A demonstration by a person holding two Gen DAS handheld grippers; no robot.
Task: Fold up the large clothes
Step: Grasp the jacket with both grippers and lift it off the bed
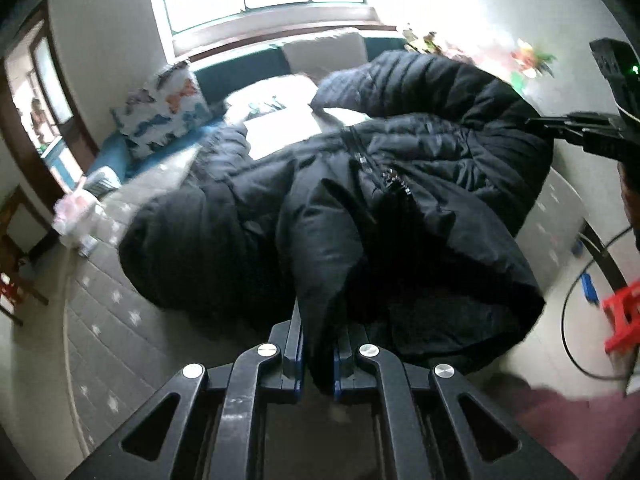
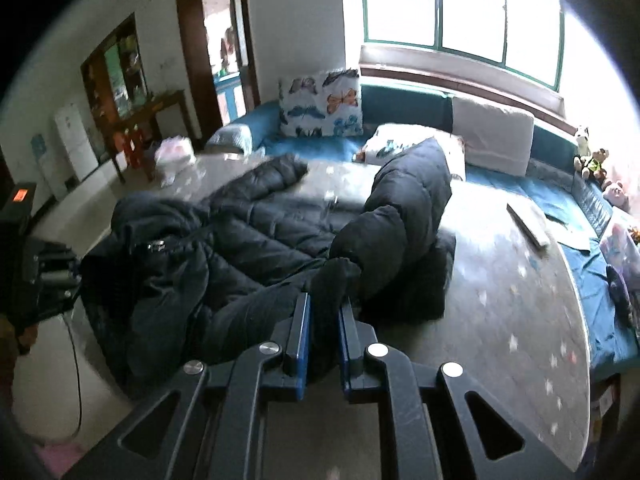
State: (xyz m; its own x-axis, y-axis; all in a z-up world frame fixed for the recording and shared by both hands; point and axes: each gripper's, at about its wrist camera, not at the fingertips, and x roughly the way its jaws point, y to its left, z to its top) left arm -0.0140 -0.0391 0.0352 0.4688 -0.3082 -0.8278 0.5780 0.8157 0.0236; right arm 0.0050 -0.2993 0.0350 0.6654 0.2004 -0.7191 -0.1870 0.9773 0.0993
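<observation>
I work at a grey table (image 2: 520,292) with a pale star pattern and a curved edge. Beyond its far side runs a blue sofa (image 2: 404,106) under a wide bright window (image 2: 460,12). A butterfly-print cushion (image 2: 320,102) leans on the sofa back at the far left, and a white cushion (image 2: 494,136) sits to its right. Soft toys (image 2: 592,160) line the far right end of the sofa. A dark wooden doorway (image 2: 218,52) opens in the far left wall, with a wooden side table (image 2: 160,108) and a white cabinet (image 2: 74,140) further left. A red stool (image 1: 624,316) stands on the floor at the right in the left wrist view.

The black padded jacket (image 2: 260,220) lies spread across the near left part of the table, its zip (image 1: 384,172) partly open. One sleeve (image 2: 416,184) rises and folds over toward the far right.

My left gripper (image 1: 318,344) is clamped on a fold of the jacket at its near edge; cloth fills the gap between the fingers. My right gripper (image 2: 324,316) is likewise clamped on dark jacket fabric, at the near edge of the garment.

A crumpled pink-and-white plastic bag (image 2: 176,156) rests on the far left of the table; I cannot tell its contents. A flat white object (image 2: 528,220) lies on the far right of the table.
</observation>
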